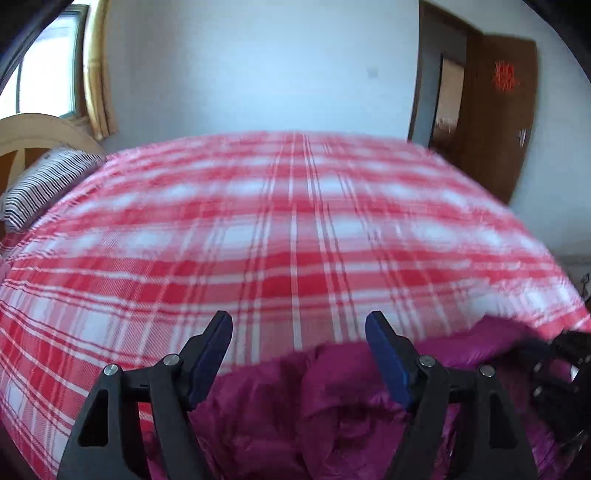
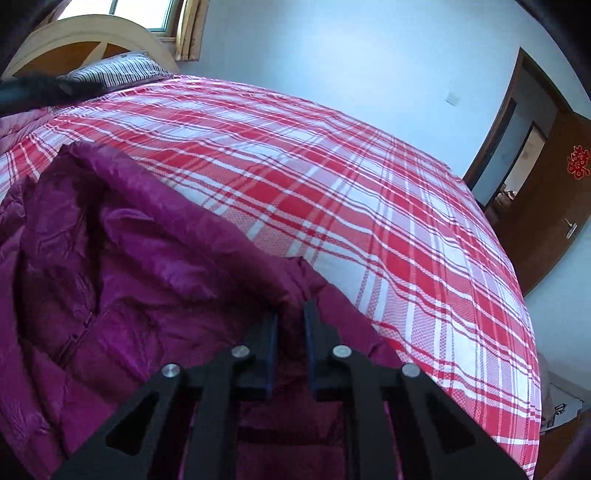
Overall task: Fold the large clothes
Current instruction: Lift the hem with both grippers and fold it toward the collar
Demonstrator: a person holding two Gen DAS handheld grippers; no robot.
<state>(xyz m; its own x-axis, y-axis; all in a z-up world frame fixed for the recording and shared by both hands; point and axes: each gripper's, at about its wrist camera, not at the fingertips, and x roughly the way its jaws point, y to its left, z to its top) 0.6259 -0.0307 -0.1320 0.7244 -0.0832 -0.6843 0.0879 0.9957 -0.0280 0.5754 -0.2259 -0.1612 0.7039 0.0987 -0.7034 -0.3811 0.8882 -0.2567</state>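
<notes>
A bedroom: a bed under a red plaid cover [image 2: 369, 206]. On its near edge lies a magenta puffer jacket [image 2: 122, 266], rumpled. The right gripper [image 2: 290, 325] pinches a fold of the jacket. The left gripper [image 1: 299, 325] stands spread above the jacket's edge, gripping nothing. A striped pillow [image 1: 44, 181] lies far from the jacket, by the headboard [image 2: 92, 33].

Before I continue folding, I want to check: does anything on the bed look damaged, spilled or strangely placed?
Nothing looks damaged or spilled. The purple jacket lies crumpled and bunched at the near edge of the plaid bedspread, not yet laid flat. The striped pillow sits by the headboard, as expected.
</notes>
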